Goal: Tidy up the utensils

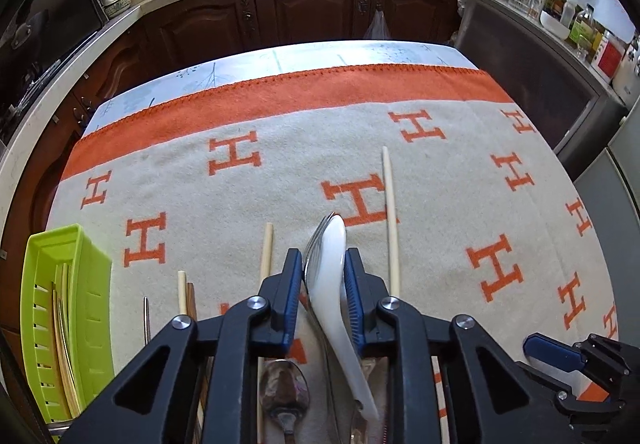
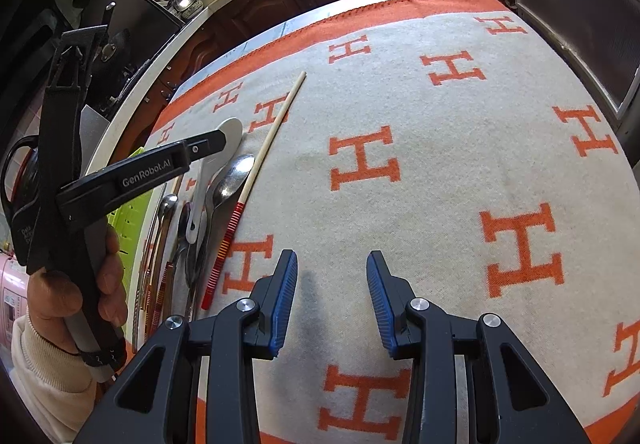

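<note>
The blanket (image 1: 420, 171) is covering the counter. The green basket (image 1: 86, 284) is sitting left of the white spoon (image 1: 330, 268). The left tongs (image 1: 323, 272) are squeezing that spoon. The right tongs (image 2: 332, 296) are hanging half open, holding nothing.

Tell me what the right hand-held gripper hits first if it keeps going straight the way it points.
Probably just the blanket: the right hand-held gripper is open and empty, and bare cloth lies ahead between its fingers. The chopstick sits off to its left.

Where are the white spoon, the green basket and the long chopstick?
white spoon (image 1: 330, 268): left wrist view, on its handle.
green basket (image 1: 94, 284): left wrist view, on its wall.
long chopstick (image 2: 276, 125): right wrist view, on its pale shaft.
</note>
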Demonstrator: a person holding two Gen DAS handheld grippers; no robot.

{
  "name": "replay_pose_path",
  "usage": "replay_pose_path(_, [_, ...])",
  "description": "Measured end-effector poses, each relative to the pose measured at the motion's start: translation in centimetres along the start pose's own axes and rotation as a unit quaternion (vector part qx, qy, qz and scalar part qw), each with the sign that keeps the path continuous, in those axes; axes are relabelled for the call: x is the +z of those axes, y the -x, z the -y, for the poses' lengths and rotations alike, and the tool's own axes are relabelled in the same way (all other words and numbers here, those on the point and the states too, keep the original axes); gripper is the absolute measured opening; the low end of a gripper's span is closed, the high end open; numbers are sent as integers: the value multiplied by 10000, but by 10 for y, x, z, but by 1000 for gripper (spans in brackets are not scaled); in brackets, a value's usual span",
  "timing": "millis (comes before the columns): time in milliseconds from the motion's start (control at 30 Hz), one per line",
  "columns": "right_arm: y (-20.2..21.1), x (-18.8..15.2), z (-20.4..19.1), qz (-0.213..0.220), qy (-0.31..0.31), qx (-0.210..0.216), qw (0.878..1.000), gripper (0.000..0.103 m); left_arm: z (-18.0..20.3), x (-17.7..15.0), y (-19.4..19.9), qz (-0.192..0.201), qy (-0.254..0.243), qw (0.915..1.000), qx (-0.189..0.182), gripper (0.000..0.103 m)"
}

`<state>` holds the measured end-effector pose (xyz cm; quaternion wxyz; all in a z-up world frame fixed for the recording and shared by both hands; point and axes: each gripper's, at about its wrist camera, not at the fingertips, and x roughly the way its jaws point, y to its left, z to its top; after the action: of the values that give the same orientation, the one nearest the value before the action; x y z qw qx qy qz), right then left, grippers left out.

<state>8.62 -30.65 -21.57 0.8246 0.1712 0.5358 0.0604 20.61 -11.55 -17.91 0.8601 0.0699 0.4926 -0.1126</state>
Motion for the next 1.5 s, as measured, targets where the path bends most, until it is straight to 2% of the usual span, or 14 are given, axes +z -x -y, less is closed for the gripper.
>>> replay_pose_path(33, [0, 0, 0, 3, -2, -2, 10000, 37, -1, 0, -2, -31, 24, 10000, 56, 15])
replay_pose_path(67, [0, 0, 0, 6, 0, -5, 10000, 37, -4, 0, -7, -120, 76, 9998, 109, 9])
replay_pose_path(100, [-1, 0, 0, 6, 3, -5, 10000, 37, -7, -1, -13, -243, 155, 9995, 86, 10])
replay_pose_path(367, [-2, 2, 1, 8, 14, -21, 10000, 37, -12, -4, -10, -119, 260, 9996, -18, 7])
replay_pose_path(600, [-4, 2, -2, 9, 38, -86, 10000, 37, -24, -5, 28, 212, 447, 9987, -138, 6])
replay_pose_path(900, [-18, 13, -22, -76, 261, -192, 9994, 37, -57, -20, 81, 574, 801, 9933, -602, 5])
replay_pose_path(1033, [-26, 15, -37, -158, 400, -182, 9989, 37, -63, -28, 73, 403, 779, 9944, -581, 5])
replay_pose_path(1133, [-29, 14, -46, -211, 473, -171, 9985, 37, -68, -34, 55, 147, 915, 9931, -724, 5])
replay_pose_path(1300, [-31, 11, -54, -288, 585, -191, 9977, 37, -62, -49, 24, -262, 921, 9926, -752, 5])
replay_pose_path(1433, [-31, 10, -56, -335, 587, -168, 9976, 37, -57, -55, 23, -320, 836, 9935, -707, 6])
replay_pose_path(1500, [-31, 10, -57, -348, 604, -148, 9975, 37, -57, -56, 23, -381, 863, 9927, -745, 11])
